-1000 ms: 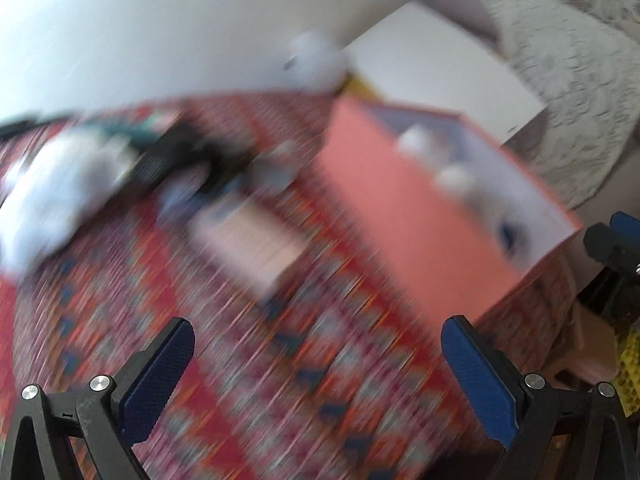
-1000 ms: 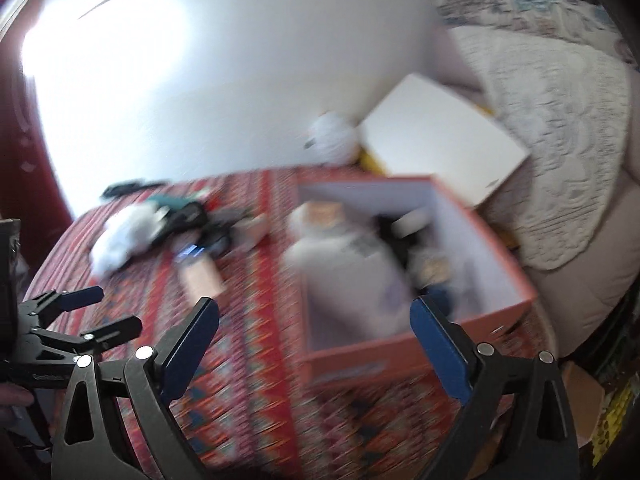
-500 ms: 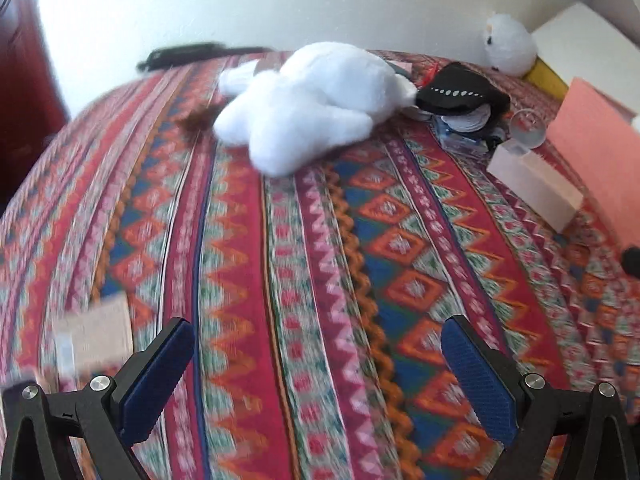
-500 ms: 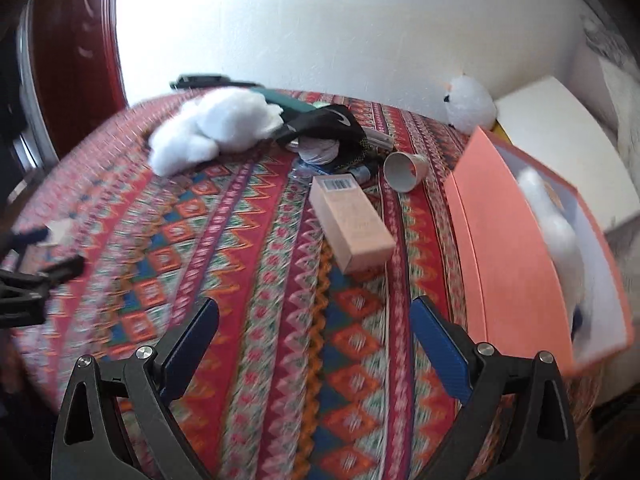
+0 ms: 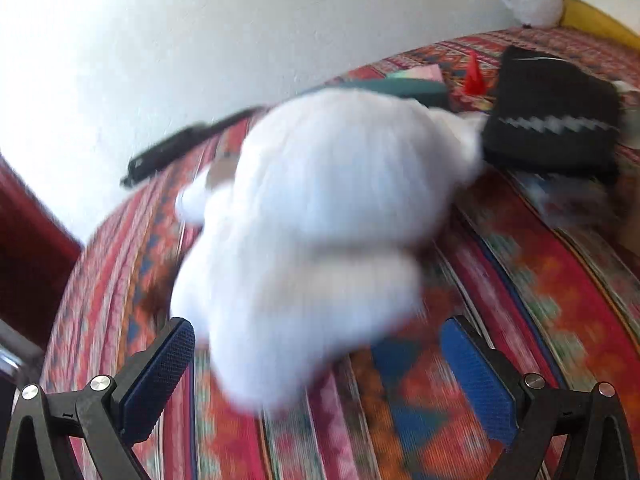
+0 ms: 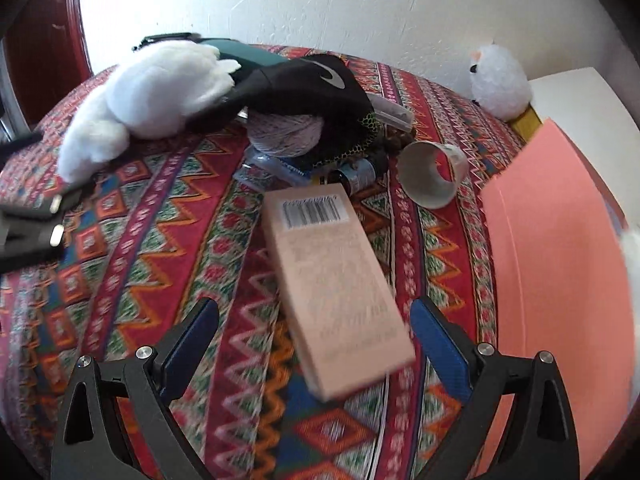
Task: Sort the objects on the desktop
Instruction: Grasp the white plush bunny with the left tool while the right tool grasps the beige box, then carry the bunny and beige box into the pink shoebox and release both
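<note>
Since half a second ago, the white plush toy has been brought much closer in the left wrist view, where it is now blurred and fills the middle. The left gripper is held low over the patterned cloth with its jaws spread, the toy's near end lying between them, though contact cannot be told. The tan carton has likewise been neared by the right gripper, whose jaws are spread on either side of its near end. The carton is laid flat on the bench, its long axis running away from the gripper, barcode end far. The orange box is seen just to its right.
</note>
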Demonstrator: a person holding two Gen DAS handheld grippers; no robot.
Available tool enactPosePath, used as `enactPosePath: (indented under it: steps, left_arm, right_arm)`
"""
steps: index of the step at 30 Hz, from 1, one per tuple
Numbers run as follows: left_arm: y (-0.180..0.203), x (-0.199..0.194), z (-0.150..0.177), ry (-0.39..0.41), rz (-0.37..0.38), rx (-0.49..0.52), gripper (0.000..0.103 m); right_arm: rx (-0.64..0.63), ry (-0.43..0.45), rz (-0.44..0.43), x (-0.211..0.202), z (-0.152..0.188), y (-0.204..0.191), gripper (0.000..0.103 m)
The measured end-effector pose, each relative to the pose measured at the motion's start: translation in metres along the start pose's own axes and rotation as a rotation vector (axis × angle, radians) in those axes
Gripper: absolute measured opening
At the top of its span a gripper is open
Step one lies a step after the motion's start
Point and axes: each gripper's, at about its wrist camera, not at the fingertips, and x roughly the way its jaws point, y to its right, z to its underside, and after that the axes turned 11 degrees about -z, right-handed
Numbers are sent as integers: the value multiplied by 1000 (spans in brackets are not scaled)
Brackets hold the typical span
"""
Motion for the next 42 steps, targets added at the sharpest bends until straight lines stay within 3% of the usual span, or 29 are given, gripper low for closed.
enactPosePath:
  steps: [3, 5, 7, 8, 9, 11, 17, 21, 25, 35, 42]
  left_arm:
    - [9, 33, -23, 4, -40, 34, 103]
    - [17, 51, -30, 25, -107, 68, 103]
    - [22, 65, -30, 36, -133, 97, 100]
    - [21, 68, -29, 45, -139, 99, 90]
    - [18, 65, -28, 47, -138, 91, 80]
    - [10, 55, -26, 38, -129, 69, 70]
    - [-33, -11, 4, -51, 0, -78, 69]
    - [-57, -74, 48, -87, 83, -133, 69]
    - [-73, -132, 93, -104, 115, -150, 69]
    - [-92, -274, 174, -20, 192, -150, 69]
    - [-56, -345, 198, 29, 328, -58, 69]
  right_arm:
    - [14, -18, -13, 23, -9, 8, 98]
    - [33, -19, -35, 35, -13, 12, 98]
    - [64, -4, -72, 40, -16, 17, 93]
    - [89, 2, -103, 40, -18, 21, 68]
    - [100, 7, -118, 38, -20, 23, 53]
    - [97, 21, -124, 26, -22, 20, 53]
    - [94, 78, -195, -30, -7, -5, 53]
    - [79, 85, -235, -71, 20, -32, 53]
    - [40, 86, -256, -114, 60, -65, 53]
    - [89, 94, -285, -194, 172, -98, 53]
    - [170, 137, -243, -245, 240, -77, 53]
